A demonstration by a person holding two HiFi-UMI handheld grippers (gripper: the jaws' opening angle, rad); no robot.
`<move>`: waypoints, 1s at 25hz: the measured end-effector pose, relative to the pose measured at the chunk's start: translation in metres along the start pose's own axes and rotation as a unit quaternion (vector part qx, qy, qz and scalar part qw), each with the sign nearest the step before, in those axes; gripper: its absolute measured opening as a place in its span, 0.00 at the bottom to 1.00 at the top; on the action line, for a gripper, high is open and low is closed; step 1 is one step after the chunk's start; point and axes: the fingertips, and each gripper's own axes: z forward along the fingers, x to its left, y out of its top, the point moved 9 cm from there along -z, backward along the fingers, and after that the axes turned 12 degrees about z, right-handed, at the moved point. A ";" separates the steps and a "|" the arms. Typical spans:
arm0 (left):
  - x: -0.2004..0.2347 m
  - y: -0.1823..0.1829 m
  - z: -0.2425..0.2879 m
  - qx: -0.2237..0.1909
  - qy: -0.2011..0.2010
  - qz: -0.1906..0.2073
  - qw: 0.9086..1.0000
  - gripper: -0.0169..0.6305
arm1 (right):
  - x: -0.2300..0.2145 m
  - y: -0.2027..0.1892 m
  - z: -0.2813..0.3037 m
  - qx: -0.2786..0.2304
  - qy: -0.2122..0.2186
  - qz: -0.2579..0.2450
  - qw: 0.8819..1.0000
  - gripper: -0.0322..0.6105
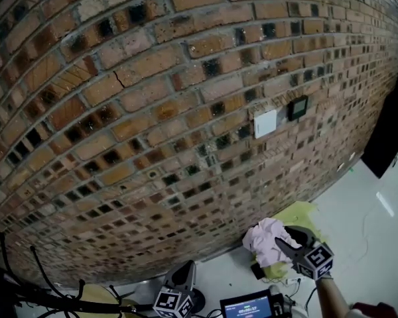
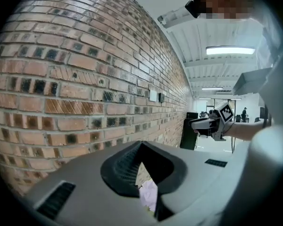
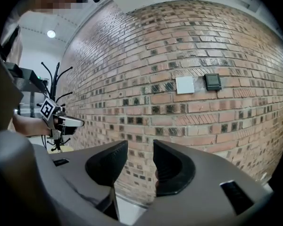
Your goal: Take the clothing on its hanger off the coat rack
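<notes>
With the pink clothing (image 1: 264, 238) lying at the wall's foot at 5 o'clock, well clear of the rack (image 1: 50, 301) at 7 o'clock, the right gripper (image 3: 140, 145) should withdraw cleanly, its jaws apart and empty, while the left gripper (image 2: 141, 147) stays closed.

Two grippers (image 1: 184, 273) (image 1: 286, 239), one coat rack (image 1: 53, 302), one pink cloth (image 1: 265, 238), two wall plates (image 1: 265, 123) (image 1: 298, 108)

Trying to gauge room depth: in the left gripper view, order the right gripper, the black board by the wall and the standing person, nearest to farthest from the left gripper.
1. right gripper, ahead at right.
2. black board, behind it, against the wall.
3. person, far down the room.
</notes>
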 end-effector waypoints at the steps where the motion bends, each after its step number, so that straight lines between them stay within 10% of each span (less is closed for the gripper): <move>1: -0.005 0.004 0.005 -0.002 -0.002 0.004 1.000 0.03 | -0.004 0.000 -0.004 0.000 0.000 0.000 1.000 0.30; 25: -0.152 0.046 0.076 -0.004 0.011 -0.008 1.000 0.04 | -0.123 -0.042 -0.140 0.046 -0.007 0.064 0.997 0.30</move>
